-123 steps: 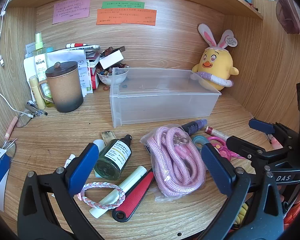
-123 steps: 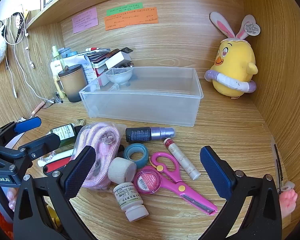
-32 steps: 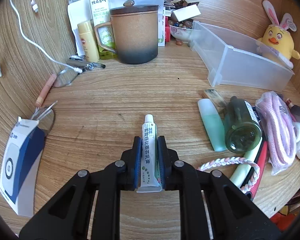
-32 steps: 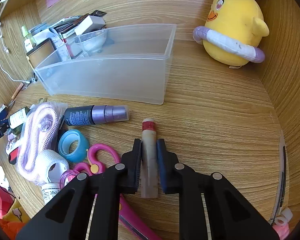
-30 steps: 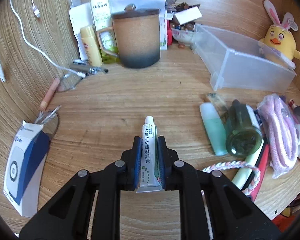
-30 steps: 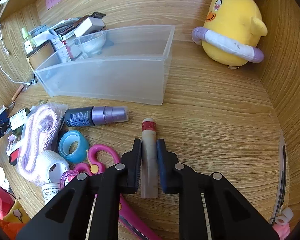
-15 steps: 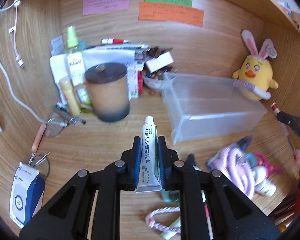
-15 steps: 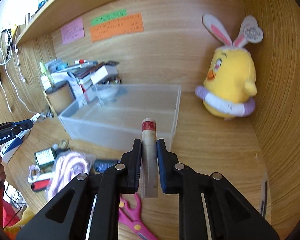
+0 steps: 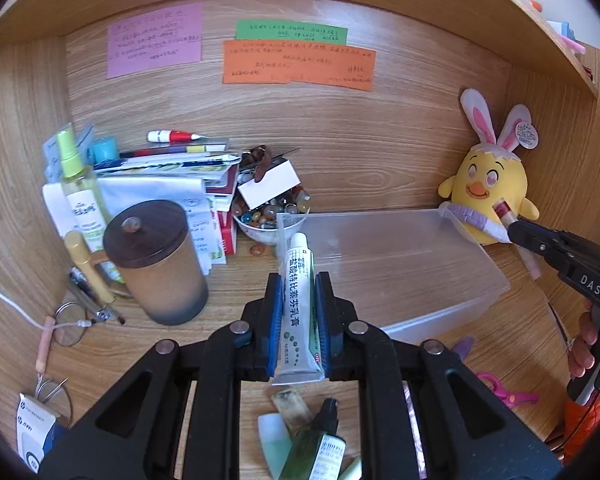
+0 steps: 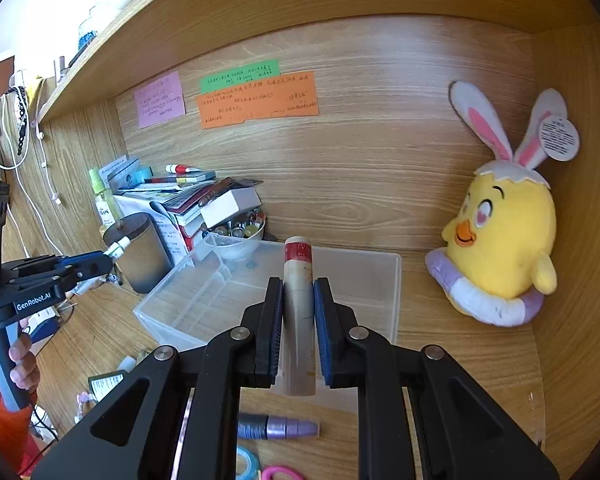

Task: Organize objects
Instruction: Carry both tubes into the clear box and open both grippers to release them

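Closest in, the left gripper [image 9: 299, 300] is clamped on a small white tube [image 9: 298, 280], cap pointing forward, with green-and-dark print down its length and a crimped tail sticking out behind the pads. The right gripper [image 10: 298, 308] is pinched tight on a tan stick [image 10: 298, 300] with a red band near its pale top. Both are held up off the desk [image 9: 240, 280], over the front of the clear bin [image 10: 268, 300], which looks empty from here. Left of the bin stands a brown lidded mug [image 9: 156, 260]. At the back right corner sits a yellow chick plush [image 10: 504, 240].
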A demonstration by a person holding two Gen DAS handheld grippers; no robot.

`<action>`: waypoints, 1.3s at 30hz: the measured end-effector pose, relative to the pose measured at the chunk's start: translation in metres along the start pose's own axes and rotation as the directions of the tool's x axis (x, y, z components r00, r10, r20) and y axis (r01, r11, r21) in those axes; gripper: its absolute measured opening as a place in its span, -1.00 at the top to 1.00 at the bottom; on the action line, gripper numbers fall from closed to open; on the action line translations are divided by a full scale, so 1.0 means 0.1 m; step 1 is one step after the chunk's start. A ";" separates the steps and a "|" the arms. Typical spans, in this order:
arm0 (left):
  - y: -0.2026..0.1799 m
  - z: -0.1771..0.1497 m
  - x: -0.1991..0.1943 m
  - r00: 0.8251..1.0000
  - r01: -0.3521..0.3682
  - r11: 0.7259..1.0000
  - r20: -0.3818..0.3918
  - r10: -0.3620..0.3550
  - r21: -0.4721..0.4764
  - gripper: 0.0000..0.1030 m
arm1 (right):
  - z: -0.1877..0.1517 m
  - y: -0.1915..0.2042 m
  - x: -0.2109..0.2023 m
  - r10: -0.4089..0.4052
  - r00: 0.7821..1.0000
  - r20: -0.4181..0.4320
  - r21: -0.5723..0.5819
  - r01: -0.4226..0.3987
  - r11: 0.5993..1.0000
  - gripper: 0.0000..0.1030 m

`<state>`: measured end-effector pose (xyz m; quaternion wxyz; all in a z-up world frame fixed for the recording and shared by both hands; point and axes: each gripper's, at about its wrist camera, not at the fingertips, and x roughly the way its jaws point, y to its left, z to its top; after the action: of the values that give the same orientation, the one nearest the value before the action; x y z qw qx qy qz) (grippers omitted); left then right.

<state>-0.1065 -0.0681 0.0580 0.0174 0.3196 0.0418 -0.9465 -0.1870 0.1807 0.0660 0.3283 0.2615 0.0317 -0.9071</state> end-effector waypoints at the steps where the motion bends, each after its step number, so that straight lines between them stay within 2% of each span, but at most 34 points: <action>1: -0.01 0.01 0.04 1.000 0.001 1.000 -0.006 -0.001 0.002 0.70 | 0.03 0.01 0.04 -0.001 1.000 -0.006 -0.004 0.001 1.000 0.73; 10: -0.15 0.11 0.52 0.995 0.020 1.000 -0.093 -0.019 0.014 0.70 | 0.13 0.04 0.53 0.013 0.995 -0.098 -0.025 -0.015 1.000 0.73; 16: -0.28 0.10 0.87 0.986 0.014 0.999 -0.168 -0.006 0.046 0.70 | 0.06 0.07 0.93 0.007 0.977 -0.212 -0.050 -0.018 0.999 0.73; 23: -0.38 0.09 1.03 0.983 -0.001 0.995 -0.185 0.020 0.101 0.70 | -0.09 0.06 1.23 0.004 0.952 -0.306 -0.059 -0.024 0.998 0.73; 32: -0.33 0.11 0.98 0.984 0.034 0.996 -0.178 -0.019 0.085 0.68 | -0.21 0.09 1.43 0.011 0.922 -0.387 -0.070 -0.041 0.997 0.71; 34: -0.31 0.11 0.94 0.985 0.036 0.996 -0.170 -0.022 0.080 0.53 | -0.21 0.10 1.42 0.001 0.922 -0.387 -0.079 -0.034 0.996 0.58; 35: -0.30 0.11 0.91 0.986 0.037 0.996 -0.165 -0.024 0.077 0.37 | -0.20 0.11 1.40 -0.006 0.923 -0.384 -0.083 -0.028 0.996 0.45; 36: -0.29 0.11 0.86 0.988 0.038 0.996 -0.153 -0.027 0.074 0.22 | -0.19 0.11 1.37 -0.009 0.927 -0.375 -0.085 -0.024 0.996 0.39; 39: -0.28 0.11 0.72 0.994 0.026 0.997 -0.111 -0.017 0.079 -0.02 | -0.13 0.14 1.24 -0.014 0.942 -0.337 -0.094 -0.018 0.995 0.21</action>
<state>-0.1721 -0.0416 0.0256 -0.0079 0.3714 0.0081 -0.9284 -0.2526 0.1009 -0.0049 0.3312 0.3967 0.1306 -0.8461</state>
